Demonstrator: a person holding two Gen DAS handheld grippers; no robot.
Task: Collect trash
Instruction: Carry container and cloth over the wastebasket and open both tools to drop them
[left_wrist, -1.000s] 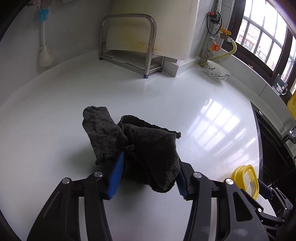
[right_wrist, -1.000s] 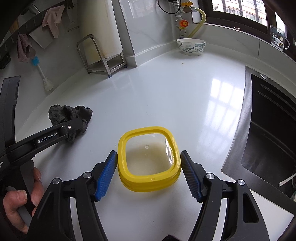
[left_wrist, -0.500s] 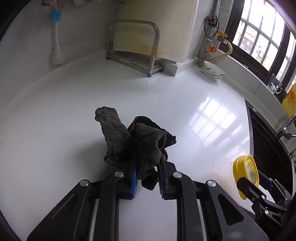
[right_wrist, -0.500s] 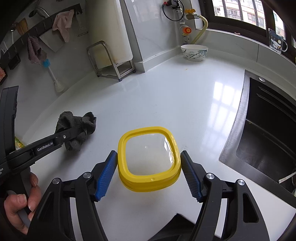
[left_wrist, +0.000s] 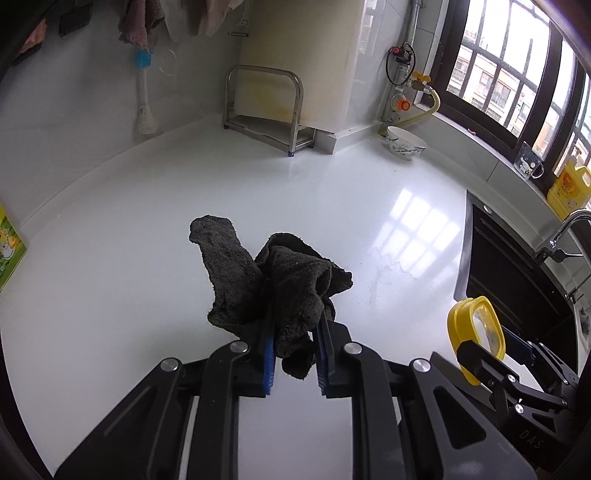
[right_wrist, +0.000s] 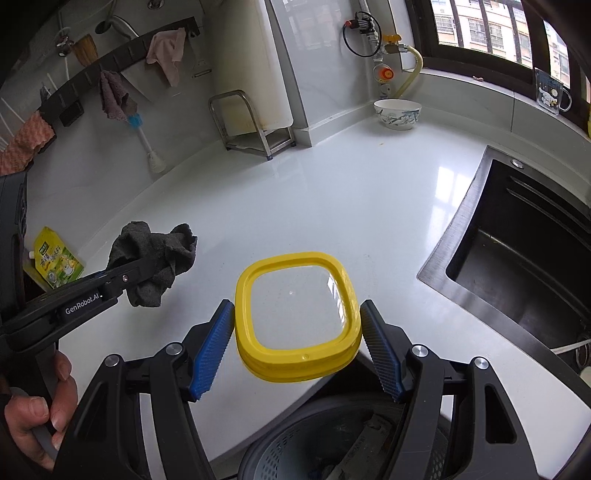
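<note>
Blue pads on your left gripper (left_wrist: 293, 354) are pinched on the dark rag (left_wrist: 273, 291), which bunches up above the fingertips and hangs clear of the white counter (left_wrist: 110, 277). In the right view that gripper reaches in from the left edge, angled up and to the right, with your left hand (right_wrist: 33, 410) wrapped around its handle low in the corner.

Your right gripper (right_wrist: 297, 349) is clamped on the yellow lid (right_wrist: 297, 314), one blue pad against each side of the rim. The lid is held roughly level above the near edge of the counter, and a grey perforated bin (right_wrist: 295, 443) sits just below it between the gripper's arms.

Further out, a black sink (right_wrist: 517, 258) lies to the right, a bowl (right_wrist: 397, 112) stands near the back wall, a steel rack (right_wrist: 251, 125) is in the corner, and a green and yellow pouch (right_wrist: 55, 262) lies at the left edge
</note>
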